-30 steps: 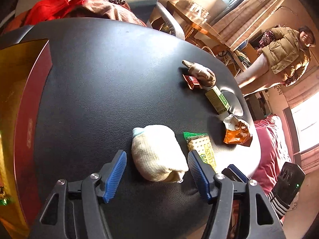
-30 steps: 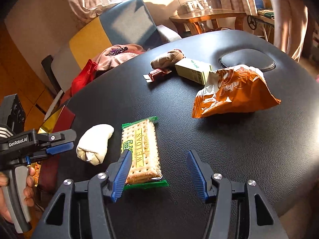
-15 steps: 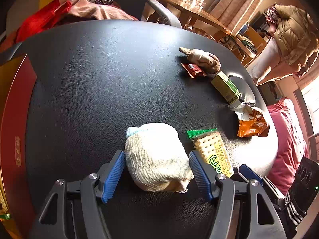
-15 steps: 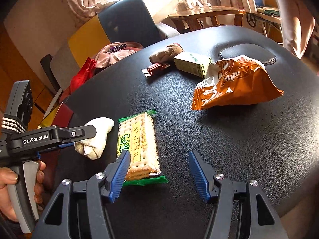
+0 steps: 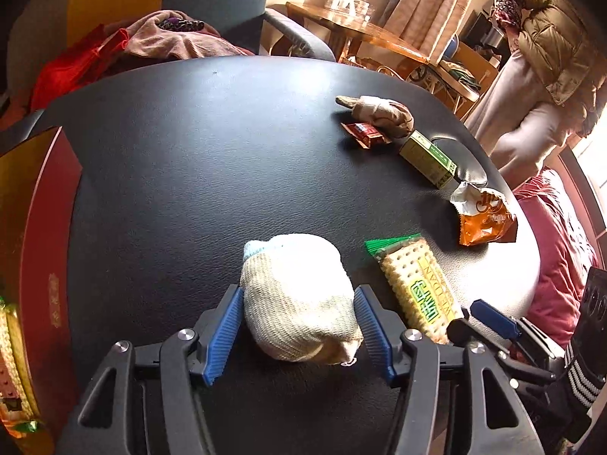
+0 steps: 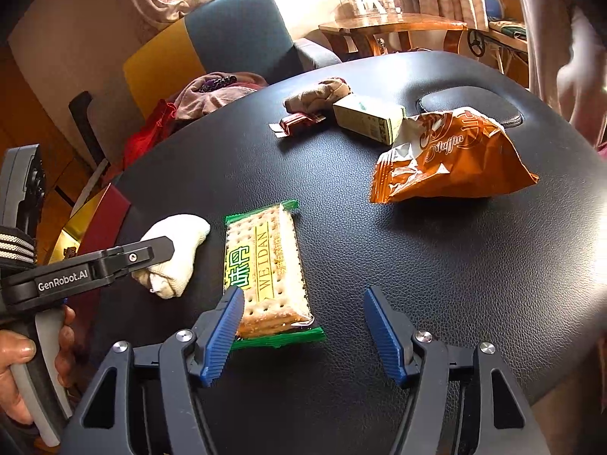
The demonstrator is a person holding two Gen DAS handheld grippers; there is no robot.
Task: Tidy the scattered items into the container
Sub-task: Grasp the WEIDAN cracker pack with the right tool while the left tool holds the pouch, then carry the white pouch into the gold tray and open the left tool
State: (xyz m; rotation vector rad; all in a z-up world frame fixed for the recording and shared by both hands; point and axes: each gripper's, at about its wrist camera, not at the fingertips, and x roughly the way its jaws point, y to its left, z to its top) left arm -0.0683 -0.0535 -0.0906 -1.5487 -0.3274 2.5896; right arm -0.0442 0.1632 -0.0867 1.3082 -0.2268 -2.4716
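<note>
At lower centre of the left wrist view, the left hand-held gripper [image 5: 299, 331] pinches a rolled white sock [image 5: 297, 299] resting on the black desk [image 5: 212, 174]. The right hand-held gripper [image 6: 303, 331] is spread wide, its left pad touching the Weidan cracker packet [image 6: 267, 269]. A red-and-gold box [image 5: 41, 250] sits at the left edge.

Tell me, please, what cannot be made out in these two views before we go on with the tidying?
- Red container, left wrist view: cut by the left edge, its inside mostly unseen.
- Left gripper: the pads flank the rolled sock, but firm clamping cannot be judged; in the right wrist view its own arm hides the contact.
- Small red packet: print too small to read.
- Right gripper, left wrist view: only partly in frame.
</note>
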